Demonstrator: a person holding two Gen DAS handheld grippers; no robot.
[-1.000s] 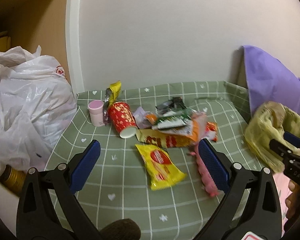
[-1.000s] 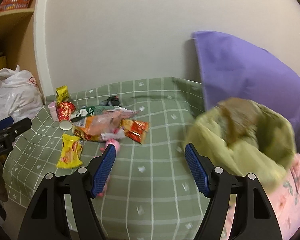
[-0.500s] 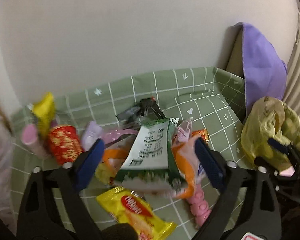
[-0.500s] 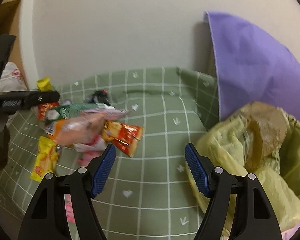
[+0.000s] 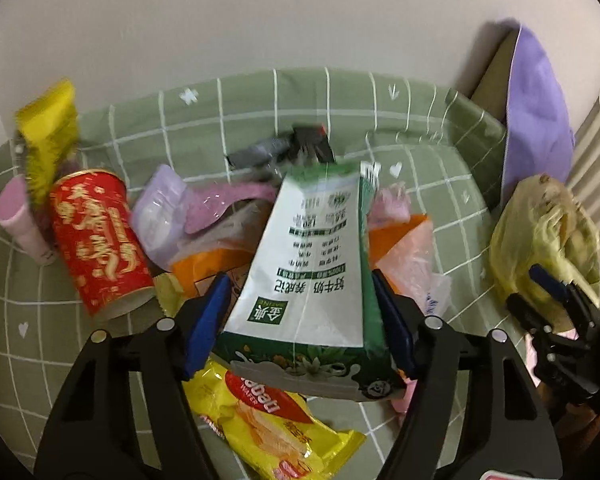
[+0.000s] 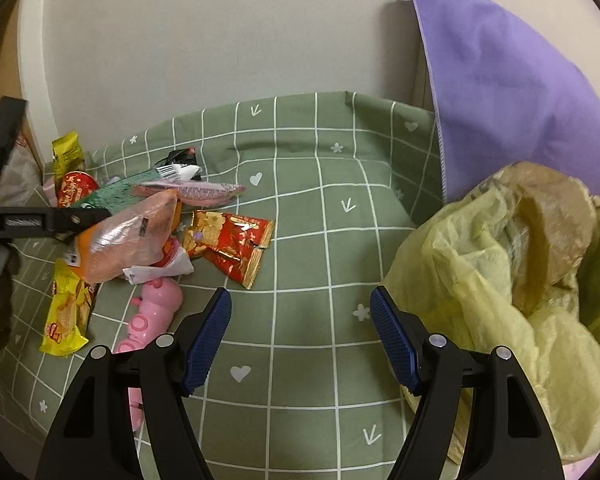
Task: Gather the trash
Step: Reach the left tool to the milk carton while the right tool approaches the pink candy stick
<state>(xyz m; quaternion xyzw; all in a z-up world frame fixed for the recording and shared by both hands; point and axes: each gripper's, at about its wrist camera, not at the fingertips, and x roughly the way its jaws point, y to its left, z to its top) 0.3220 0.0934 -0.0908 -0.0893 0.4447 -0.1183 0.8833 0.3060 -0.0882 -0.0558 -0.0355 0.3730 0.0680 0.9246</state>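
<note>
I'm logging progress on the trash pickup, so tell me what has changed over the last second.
The left gripper has moved forward from open cloth into the trash pile, and its open fingers now straddle the green-and-white milk carton, not yet clamped. The right gripper has edged closer to the yellow trash bag, open and empty. The red paper cup and the wrappers lie as before.

Plain white wall (image 6: 220,40) at the back. Green checked cloth (image 6: 300,320) w/ white hearts covers the flat top.
</note>
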